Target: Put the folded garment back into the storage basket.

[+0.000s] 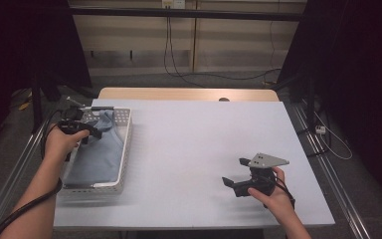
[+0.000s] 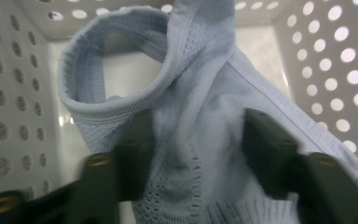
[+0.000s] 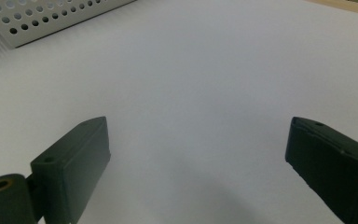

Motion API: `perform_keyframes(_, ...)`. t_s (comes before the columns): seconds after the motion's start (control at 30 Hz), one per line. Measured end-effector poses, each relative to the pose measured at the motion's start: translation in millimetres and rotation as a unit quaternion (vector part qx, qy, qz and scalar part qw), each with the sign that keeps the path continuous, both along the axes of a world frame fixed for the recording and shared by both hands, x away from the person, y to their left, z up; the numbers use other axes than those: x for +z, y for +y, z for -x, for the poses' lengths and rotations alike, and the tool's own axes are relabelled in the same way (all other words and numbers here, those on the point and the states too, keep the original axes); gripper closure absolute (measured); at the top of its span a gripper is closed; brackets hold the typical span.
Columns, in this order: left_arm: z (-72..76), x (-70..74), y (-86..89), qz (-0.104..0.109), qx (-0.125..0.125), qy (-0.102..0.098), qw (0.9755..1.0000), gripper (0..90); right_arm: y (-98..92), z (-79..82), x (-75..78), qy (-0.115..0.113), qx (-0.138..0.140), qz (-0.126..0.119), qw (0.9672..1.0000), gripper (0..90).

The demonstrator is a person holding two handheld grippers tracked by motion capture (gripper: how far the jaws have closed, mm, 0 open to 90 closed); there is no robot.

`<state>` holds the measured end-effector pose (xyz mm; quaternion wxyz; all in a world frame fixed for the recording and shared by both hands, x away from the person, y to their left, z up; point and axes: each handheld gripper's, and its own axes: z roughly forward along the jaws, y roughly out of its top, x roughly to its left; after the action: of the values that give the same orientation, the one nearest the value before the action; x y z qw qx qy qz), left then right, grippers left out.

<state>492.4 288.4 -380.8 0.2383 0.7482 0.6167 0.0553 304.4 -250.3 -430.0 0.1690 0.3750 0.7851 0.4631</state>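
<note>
From above, the left gripper [image 1: 90, 130] reaches into the basket [image 1: 124, 149]; its own view shows parted jaws flanking a blue knit garment [image 2: 200, 116]. The right gripper [image 1: 235, 174] rests wide open on the table [image 1: 189, 149].

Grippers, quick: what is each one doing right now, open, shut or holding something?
Left gripper: jaws on either side of the light blue knit garment in the white basket; a firm grip cannot be told.
Right gripper: open, holding nothing, over the white table.
</note>
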Motion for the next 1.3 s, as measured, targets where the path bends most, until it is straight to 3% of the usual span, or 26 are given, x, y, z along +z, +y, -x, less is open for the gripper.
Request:
perform_keyframes(0.17,0.9,8.2,-1.1,0.005,-0.008,-0.003,1.0000,25.8,-0.1,-0.4,-0.8,0.002,0.000,0.000,1.0000,6.3)
perform_keyframes(0.3,3.2,8.8,-3.8,0.009,-0.012,0.001,0.9999,23.3,-0.2,-0.1,-0.9,0.003,0.000,0.000,1.0000,6.3)
perform_keyframes(0.57,12.1,18.7,-14.7,0.005,-0.049,-0.001,0.9988,19.4,1.3,-0.8,0.3,0.000,0.002,-0.002,1.0000,6.3)
perform_keyframes(0.77,17.0,25.7,-21.4,0.014,-0.068,-0.007,0.9975,17.1,2.2,-1.3,0.1,0.002,0.004,-0.003,1.0000,6.3)
perform_keyframes(0.8,18.9,27.8,-25.1,0.028,-0.076,-0.009,0.9967,17.3,2.0,-1.4,0.3,0.001,0.003,-0.004,1.0000,6.3)
perform_keyframes(0.9,22.3,31.5,-32.2,0.027,-0.097,-0.014,0.9948,17.1,1.0,-1.2,0.8,0.001,0.002,-0.006,1.0000,6.3)
perform_keyframes(1.3,33.4,33.6,-43.4,0.060,-0.112,-0.043,0.9909,16.3,0.2,-0.2,0.5,0.002,0.001,-0.006,1.0000,6.3)
